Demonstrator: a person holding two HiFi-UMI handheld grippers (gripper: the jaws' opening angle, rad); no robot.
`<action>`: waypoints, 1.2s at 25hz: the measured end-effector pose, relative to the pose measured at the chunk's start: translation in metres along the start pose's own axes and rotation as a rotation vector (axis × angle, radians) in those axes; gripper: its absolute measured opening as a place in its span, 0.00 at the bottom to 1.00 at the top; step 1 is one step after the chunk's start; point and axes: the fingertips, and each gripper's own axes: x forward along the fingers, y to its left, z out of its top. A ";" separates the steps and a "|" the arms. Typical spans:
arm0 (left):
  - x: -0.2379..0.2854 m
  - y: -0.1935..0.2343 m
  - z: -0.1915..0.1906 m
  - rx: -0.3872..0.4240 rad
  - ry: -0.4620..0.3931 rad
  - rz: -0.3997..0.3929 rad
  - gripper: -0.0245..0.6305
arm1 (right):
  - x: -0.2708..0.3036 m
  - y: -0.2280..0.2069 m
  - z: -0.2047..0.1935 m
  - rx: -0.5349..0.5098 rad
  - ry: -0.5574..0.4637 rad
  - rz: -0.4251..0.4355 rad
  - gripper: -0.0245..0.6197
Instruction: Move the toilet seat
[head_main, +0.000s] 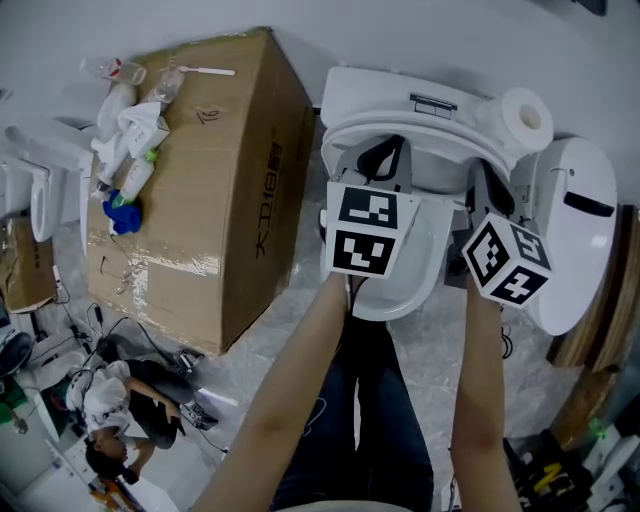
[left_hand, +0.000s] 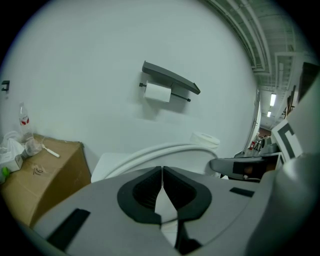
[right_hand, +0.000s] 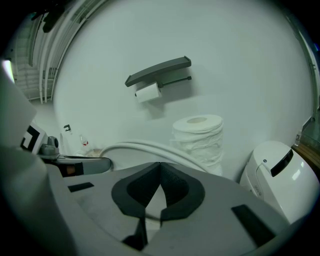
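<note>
The left gripper (head_main: 385, 152) (left_hand: 162, 170) is shut tight, with nothing in it. The right gripper (head_main: 490, 185) (right_hand: 160, 167) is shut and empty too. Both point at the seat (head_main: 400, 122) (left_hand: 165, 148) (right_hand: 145, 146), a white curved rim just past their tips, over the bowl (head_main: 400, 290). Whether they touch it is not clear. A paper roll (head_main: 525, 115) (right_hand: 197, 132) sits near the right gripper. A brown box (head_main: 220, 180) stands left of the toilet.

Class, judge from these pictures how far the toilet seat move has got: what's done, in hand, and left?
Done: the toilet seat looks raised off the bowl, its curved edge standing up ahead of both tools. In hand: the left tool and right tool are shut with nothing between the jaws, pointed at the seat; contact can't be confirmed. Left: probably bringing the seat to its final position.
</note>
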 end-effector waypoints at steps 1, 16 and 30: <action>0.000 0.001 0.001 -0.006 0.000 0.000 0.07 | 0.001 0.000 0.000 0.000 -0.001 -0.001 0.06; 0.006 0.005 0.005 -0.018 -0.012 0.012 0.07 | 0.008 -0.002 0.005 -0.003 -0.012 -0.013 0.06; -0.024 -0.021 -0.037 0.026 0.004 -0.015 0.07 | -0.019 0.011 -0.019 -0.080 -0.051 -0.036 0.06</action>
